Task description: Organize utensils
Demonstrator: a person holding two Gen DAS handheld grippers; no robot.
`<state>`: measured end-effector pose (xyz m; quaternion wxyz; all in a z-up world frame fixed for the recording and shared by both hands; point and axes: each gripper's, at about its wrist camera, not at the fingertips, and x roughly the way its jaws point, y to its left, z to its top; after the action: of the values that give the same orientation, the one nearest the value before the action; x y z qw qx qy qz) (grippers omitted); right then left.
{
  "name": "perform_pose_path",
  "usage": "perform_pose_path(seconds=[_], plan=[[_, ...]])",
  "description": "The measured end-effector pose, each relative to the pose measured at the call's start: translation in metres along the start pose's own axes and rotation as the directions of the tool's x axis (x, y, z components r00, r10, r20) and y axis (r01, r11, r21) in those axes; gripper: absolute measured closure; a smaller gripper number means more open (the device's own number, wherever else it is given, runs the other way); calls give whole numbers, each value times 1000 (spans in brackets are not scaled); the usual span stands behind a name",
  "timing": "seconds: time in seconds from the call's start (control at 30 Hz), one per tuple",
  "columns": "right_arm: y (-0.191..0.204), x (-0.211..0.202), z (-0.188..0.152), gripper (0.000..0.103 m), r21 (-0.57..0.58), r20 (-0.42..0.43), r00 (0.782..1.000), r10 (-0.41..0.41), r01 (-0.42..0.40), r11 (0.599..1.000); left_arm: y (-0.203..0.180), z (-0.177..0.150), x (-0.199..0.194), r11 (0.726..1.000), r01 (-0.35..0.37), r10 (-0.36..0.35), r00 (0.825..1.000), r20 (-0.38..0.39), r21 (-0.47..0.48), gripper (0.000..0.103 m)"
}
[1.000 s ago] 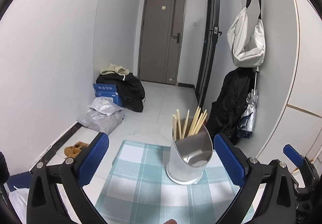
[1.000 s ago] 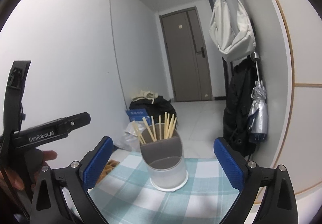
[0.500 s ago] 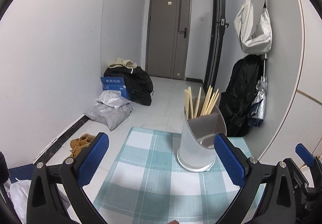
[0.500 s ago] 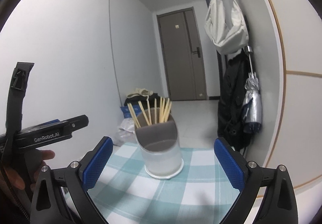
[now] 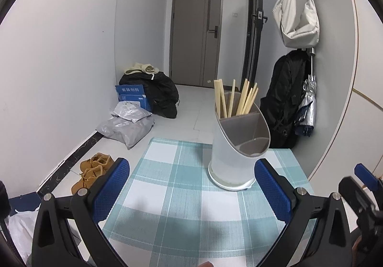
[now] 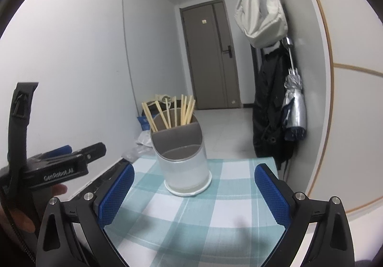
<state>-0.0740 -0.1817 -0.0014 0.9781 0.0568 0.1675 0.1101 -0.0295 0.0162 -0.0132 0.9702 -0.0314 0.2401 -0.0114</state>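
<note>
Showing shoes [image 5: 92,172] left view only, chopsticks [image 6: 168,113] both

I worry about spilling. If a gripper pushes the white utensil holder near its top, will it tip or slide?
The utensil holder is tall on a narrow base, so tipping seems likelier. Its chopsticks stand loose and may rattle or shift. The checked cloth might bunch.

Utensil holder [image 5: 238,147] blocks ahead; tablecloth [image 5: 172,190] otherwise clear.
</note>
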Motion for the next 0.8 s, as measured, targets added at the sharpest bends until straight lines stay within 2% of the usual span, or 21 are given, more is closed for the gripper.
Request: perform_pose_path(seconds=[0.67,0.8], plan=[[1,0,-3,2,22,-8,1000,-4,4,1000,8,0,-1,999,-11,11,1000,-9,-46,2],[2,0,-4,2,17,-11,1000,-6,7,1000,8,0,0,999,7,-9,1000,-25,-44,2]])
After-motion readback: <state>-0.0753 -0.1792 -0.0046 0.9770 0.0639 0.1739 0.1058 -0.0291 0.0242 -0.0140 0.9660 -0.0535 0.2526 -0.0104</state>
